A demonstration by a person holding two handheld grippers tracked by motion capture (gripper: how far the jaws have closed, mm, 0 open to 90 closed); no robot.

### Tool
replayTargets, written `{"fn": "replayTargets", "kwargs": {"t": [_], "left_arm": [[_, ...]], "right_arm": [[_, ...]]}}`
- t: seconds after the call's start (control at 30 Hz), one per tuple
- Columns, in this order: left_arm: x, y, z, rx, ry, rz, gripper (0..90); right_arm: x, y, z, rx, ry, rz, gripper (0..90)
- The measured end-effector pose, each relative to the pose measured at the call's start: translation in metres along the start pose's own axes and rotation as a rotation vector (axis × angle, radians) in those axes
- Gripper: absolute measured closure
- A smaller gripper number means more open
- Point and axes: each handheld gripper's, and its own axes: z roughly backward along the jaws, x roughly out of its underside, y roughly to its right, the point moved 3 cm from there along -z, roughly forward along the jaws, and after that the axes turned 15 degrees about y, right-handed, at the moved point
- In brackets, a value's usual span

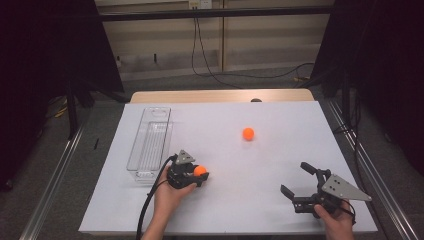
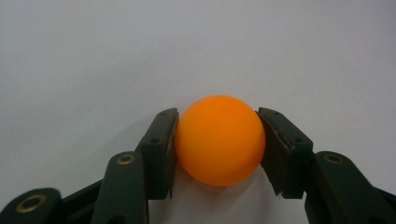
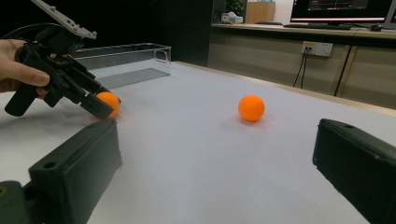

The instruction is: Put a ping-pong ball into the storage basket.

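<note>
High view is showing a person's two forearms coming in from the bottom edge over a white table (image 1: 260, 160). The left gripper (image 1: 201, 176) is sitting low and left of centre in that frame, and its black jaws are clamping an orange ball (image 1: 200, 170) between them, right at the table surface. The left gripper view is making that plain: the ball (image 2: 219, 140) is filling the middle of the frame, with one pad pressing on its left side and the other on its right, and white tabletop is spreading out behind it.

A second orange ball (image 1: 248, 133) is lying free on the table, a little above and right of centre in the high view, well apart from both grippers. A clear plastic bin (image 1: 150, 142) is standing along the left part of the table, just beside the left gripper and apart from it.

The right gripper (image 1: 297, 181) is resting at the lower right of the high view, held in the person's right hand (image 1: 337, 220), with its jaws standing wide apart and nothing between them. In the right gripper view those two jaws are rising from the bottom corners, the free ball (image 3: 251, 108) is sitting between them farther off, and the left gripper with its clamped ball (image 3: 108, 102) is showing at the upper left, in front of the bin (image 3: 126, 63).
</note>
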Motion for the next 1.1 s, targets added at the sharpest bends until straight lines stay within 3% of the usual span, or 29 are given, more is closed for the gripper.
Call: {"fn": "replayTargets", "kwargs": {"t": [0.67, 1.1], "left_arm": [[-0.0007, -0.001, 0.0011, -0.01, 0.002, 0.01, 50.5], [-0.0031, -0.0019, 0.0042, -0.01, 0.015, 0.037, 50.5]], "right_arm": [[0.0001, -0.0003, -0.0002, -0.001, -0.001, 0.0, 0.5], [0.0001, -0.0004, -0.0002, -0.001, -0.001, 0.0, 0.6]]}}
